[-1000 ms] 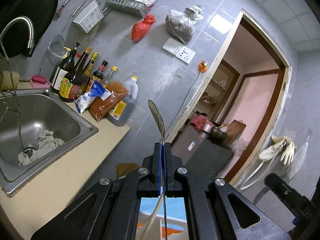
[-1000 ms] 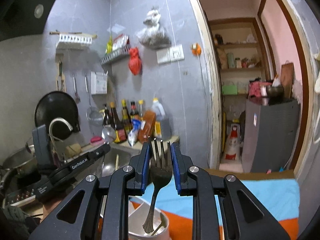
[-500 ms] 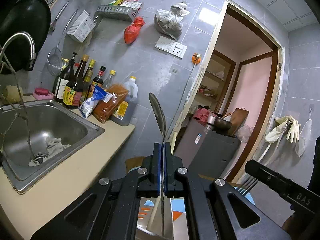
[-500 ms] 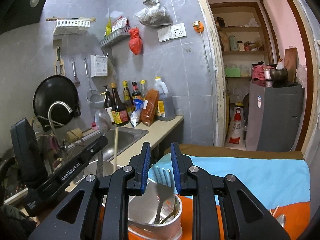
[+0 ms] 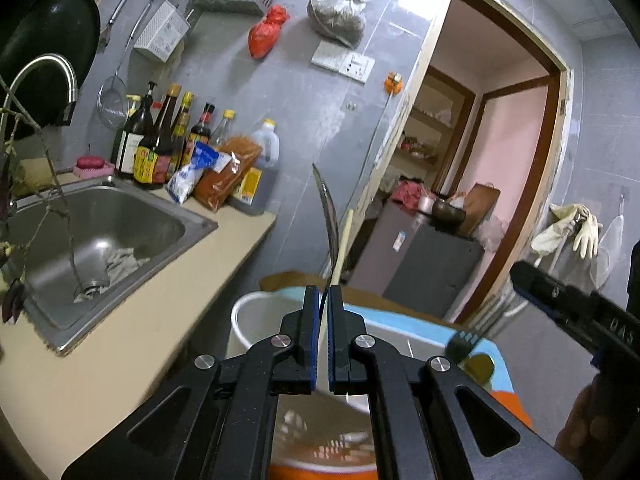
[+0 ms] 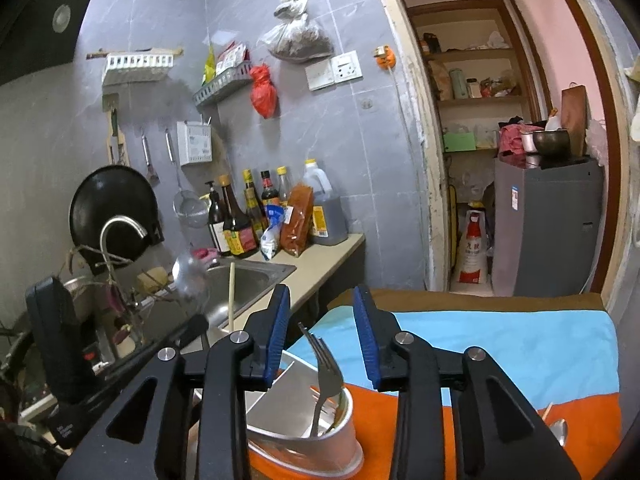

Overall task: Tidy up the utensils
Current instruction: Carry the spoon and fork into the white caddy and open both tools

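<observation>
Your left hand-held gripper (image 5: 323, 300), bottom centre of its frame, is clamped on a pale-handled spoon (image 5: 327, 216) standing upright above the utensil holder (image 5: 248, 316). Your right hand-held gripper (image 6: 322, 324) stands wide apart, and the fork (image 6: 326, 376) rests tines-up in the holder, lower centre.

A steel sink (image 5: 120, 216) sits in the beige counter (image 5: 132, 328), a rag (image 5: 120, 258) by its drain. Sauce bottles (image 5: 160, 140) line the grey wall behind it. A black pan (image 6: 112, 208) hangs above the tap (image 6: 120, 228). A grey cabinet (image 6: 548, 224) stands past the doorway.
</observation>
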`<state>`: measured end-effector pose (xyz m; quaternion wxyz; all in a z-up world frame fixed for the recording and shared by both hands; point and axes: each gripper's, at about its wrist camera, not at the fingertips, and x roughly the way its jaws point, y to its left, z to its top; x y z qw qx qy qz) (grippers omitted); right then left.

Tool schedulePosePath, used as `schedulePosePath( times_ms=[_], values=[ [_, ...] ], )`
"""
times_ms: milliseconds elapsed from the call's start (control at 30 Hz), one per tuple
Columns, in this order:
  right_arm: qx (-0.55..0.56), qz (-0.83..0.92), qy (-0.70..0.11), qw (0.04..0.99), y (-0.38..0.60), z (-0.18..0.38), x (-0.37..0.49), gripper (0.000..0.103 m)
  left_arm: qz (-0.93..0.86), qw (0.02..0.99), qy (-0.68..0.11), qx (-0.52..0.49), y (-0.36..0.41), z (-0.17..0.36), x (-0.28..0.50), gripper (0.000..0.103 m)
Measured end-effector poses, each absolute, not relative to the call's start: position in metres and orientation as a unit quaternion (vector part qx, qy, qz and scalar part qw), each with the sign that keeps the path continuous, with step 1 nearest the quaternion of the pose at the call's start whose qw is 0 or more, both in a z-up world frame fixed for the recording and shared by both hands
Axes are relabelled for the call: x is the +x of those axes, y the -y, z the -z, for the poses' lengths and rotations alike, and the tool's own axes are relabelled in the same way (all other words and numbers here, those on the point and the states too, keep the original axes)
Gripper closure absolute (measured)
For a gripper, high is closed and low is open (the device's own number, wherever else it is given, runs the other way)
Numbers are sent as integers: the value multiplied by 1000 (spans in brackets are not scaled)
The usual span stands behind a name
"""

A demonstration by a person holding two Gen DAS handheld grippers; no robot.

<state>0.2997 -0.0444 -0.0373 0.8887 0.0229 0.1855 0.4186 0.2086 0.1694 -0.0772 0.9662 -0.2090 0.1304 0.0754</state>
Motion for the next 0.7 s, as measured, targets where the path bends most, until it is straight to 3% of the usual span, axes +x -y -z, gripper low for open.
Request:
schedulePosePath(
  times_ms=[133, 167, 233, 333, 367, 433, 533, 567, 700],
  values=[
    [30, -409, -183, 894, 60, 29, 298, 60, -68, 966, -142, -207, -162, 68, 202, 95],
    [31, -405, -182, 895, 63, 27, 298, 52, -64, 967, -142, -204, -159, 65, 200, 85],
    [39, -396, -179, 900, 75, 23, 297, 49, -60, 968, -135, -204, -152, 57, 195, 68],
    [48, -375, -177, 909, 97, 15, 297, 36, -52, 968, -133, -204, -140, 42, 194, 60],
    [52, -369, -176, 911, 104, 13, 297, 28, -52, 969, -134, -199, -135, 36, 195, 57],
    [58, -360, -170, 916, 119, 7, 296, 21, -46, 973, -127, -188, -121, 23, 195, 38],
    [60, -344, -159, 924, 148, -3, 293, 8, -28, 979, -107, -172, -98, 4, 194, 20],
    [59, -341, -157, 925, 155, -6, 292, 0, -21, 981, -104, -166, -89, -1, 194, 18],
    [55, -325, -140, 934, 192, -18, 286, 0, 3, 987, -90, -133, -56, -16, 195, 8]
  ],
)
